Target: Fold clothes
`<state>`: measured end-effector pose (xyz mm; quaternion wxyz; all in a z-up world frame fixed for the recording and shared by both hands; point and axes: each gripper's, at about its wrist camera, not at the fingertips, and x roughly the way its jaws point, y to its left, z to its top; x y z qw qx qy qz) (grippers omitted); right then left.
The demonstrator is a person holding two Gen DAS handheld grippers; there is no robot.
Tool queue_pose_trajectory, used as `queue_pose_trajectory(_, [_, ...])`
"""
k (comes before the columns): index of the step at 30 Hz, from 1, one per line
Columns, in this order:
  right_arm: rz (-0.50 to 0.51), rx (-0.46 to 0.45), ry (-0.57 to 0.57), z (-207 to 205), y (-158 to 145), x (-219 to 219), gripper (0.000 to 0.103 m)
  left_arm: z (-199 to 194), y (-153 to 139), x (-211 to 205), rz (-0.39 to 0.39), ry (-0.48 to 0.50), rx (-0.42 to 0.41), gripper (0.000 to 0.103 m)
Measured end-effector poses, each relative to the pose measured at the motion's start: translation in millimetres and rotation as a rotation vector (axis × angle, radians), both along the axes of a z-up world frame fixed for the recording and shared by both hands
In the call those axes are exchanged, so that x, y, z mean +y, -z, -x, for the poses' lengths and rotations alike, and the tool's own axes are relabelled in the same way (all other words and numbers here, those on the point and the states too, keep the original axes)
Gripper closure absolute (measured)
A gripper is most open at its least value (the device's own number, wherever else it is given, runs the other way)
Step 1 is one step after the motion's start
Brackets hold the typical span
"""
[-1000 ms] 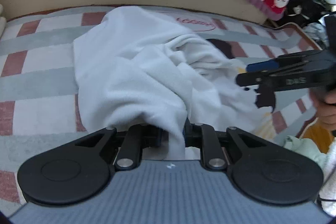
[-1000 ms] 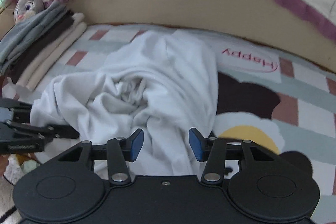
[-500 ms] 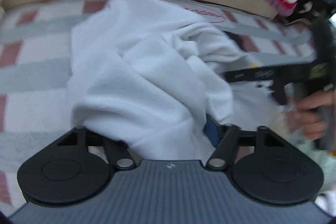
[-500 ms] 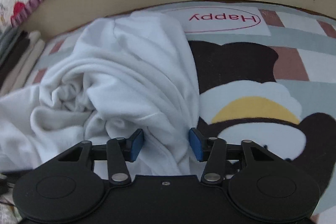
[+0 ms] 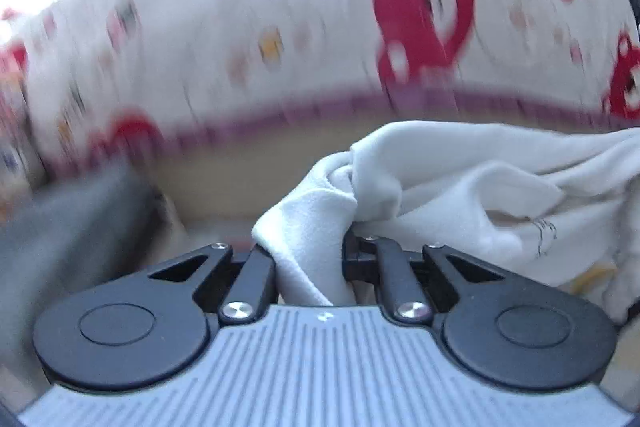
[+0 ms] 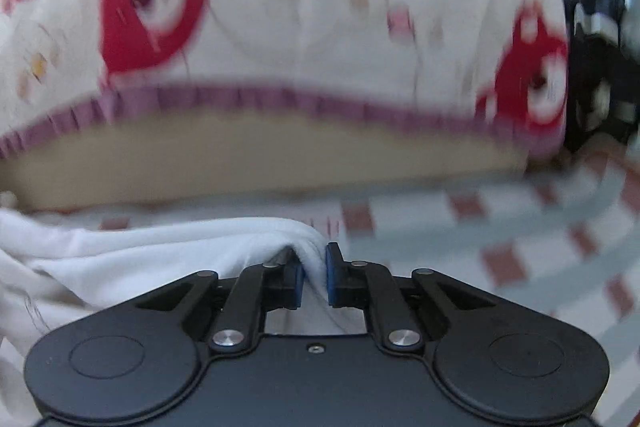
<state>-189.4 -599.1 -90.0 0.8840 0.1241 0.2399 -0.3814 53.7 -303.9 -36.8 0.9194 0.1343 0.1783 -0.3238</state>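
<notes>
Left gripper (image 5: 308,259) tilts slightly downward toward the quilt (image 5: 304,27), jaws closing, pinching a bunched fold of the white garment (image 5: 460,187). Right gripper (image 6: 312,275) has the same shallow downward tilt, jaws closing, blue pads (image 6: 297,281) clamped on another garment edge. Garment hangs between both grippers, below the quilt's purple frill (image 6: 280,99), over the checked mat (image 6: 520,235). Background is motion-blurred.

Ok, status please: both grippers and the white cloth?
Left gripper closing on white cloth. Right gripper closing on it too, cloth between the jaws. Views blurred. Nothing in the way.
</notes>
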Motion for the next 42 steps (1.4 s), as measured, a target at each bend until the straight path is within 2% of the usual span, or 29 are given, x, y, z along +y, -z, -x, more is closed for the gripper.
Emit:
queue_pose_trajectory(2, [0.080, -0.032, -0.003, 10, -28, 5, 0.093, 0, -35, 7, 0.066, -0.008, -0.115, 0.093])
queue_pose_trajectory(5, [0.182, -0.058, -0.011, 24, -64, 10, 0.093, -2, -76, 20, 0.176, 0.031, -0.138, 0.092])
queue_pose_trajectory(6, [0.194, -0.038, -0.016, 27, -67, 8, 0.093, -6, -83, 22, 0.190, 0.059, -0.098, 0.092])
queue_pose_trajectory(8, [0.216, 0.002, -0.026, 33, -74, 5, 0.093, -12, -79, 24, 0.218, 0.092, 0.002, 0.089])
queue_pose_trajectory(10, [0.239, 0.042, -0.036, 39, -81, 2, 0.093, -20, -46, 17, 0.187, 0.110, 0.151, 0.084])
queue_pose_trajectory(11, [0.224, 0.066, -0.033, 41, -75, -3, 0.093, -25, -29, 14, 0.170, 0.118, 0.227, 0.079])
queue_pose_trajectory(13, [0.119, 0.074, -0.007, 48, -43, -21, 0.093, -33, 11, 5, 0.127, 0.116, 0.371, 0.070])
queue_pose_trajectory(16, [-0.097, 0.141, 0.048, 43, 2, -59, 0.093, -45, 80, -8, 0.051, 0.067, 0.550, 0.068])
queue_pose_trajectory(19, [-0.184, 0.225, 0.067, 32, 27, -84, 0.089, -60, 115, -14, -0.071, -0.034, 0.659, 0.068])
queue_pose_trajectory(20, [-0.223, 0.262, 0.065, 28, 33, -89, 0.085, -65, 121, -13, -0.098, -0.052, 0.672, 0.063])
queue_pose_trajectory(22, [-0.327, 0.316, 0.067, 24, 45, -99, 0.057, -73, 122, -2, -0.065, -0.066, 0.694, 0.059])
queue_pose_trajectory(24, [-0.473, 0.266, 0.098, 33, 57, -109, 0.057, -79, 120, 7, 0.004, -0.078, 0.715, 0.059])
queue_pose_trajectory(26, [-0.562, 0.210, 0.113, 44, 61, -113, 0.057, -73, 116, 12, 0.022, -0.066, 0.684, 0.061])
queue_pose_trajectory(29, [-0.506, 0.155, 0.116, 52, 43, -104, 0.057, -56, 108, 5, -0.029, -0.014, 0.564, 0.062])
queue_pose_trajectory(31, [-0.427, 0.113, 0.087, 54, 27, -93, 0.056, -42, 98, 0, -0.045, -0.035, 0.471, 0.066])
queue_pose_trajectory(32, [-0.356, 0.085, 0.042, 51, 16, -85, 0.056, -35, 93, -2, -0.053, -0.046, 0.424, 0.066])
queue_pose_trajectory(35, [-0.180, 0.017, -0.131, 38, -11, -59, 0.055, -26, 85, -4, -0.053, -0.015, 0.369, 0.066])
queue_pose_trajectory(37, [-0.149, 0.014, -0.294, 27, -20, -40, 0.055, -21, 79, -5, -0.052, 0.007, 0.334, 0.066])
queue_pose_trajectory(38, [-0.164, 0.024, -0.389, 21, -20, -30, 0.052, -18, 76, -6, -0.052, 0.018, 0.316, 0.066])
queue_pose_trajectory(40, [-0.201, 0.092, -0.542, 7, -8, -8, 0.051, -14, 78, -8, -0.044, 0.079, 0.379, 0.066])
queue_pose_trajectory(42, [-0.147, 0.194, -0.606, -6, 6, 20, 0.051, -9, 81, -13, -0.045, 0.154, 0.429, 0.066])
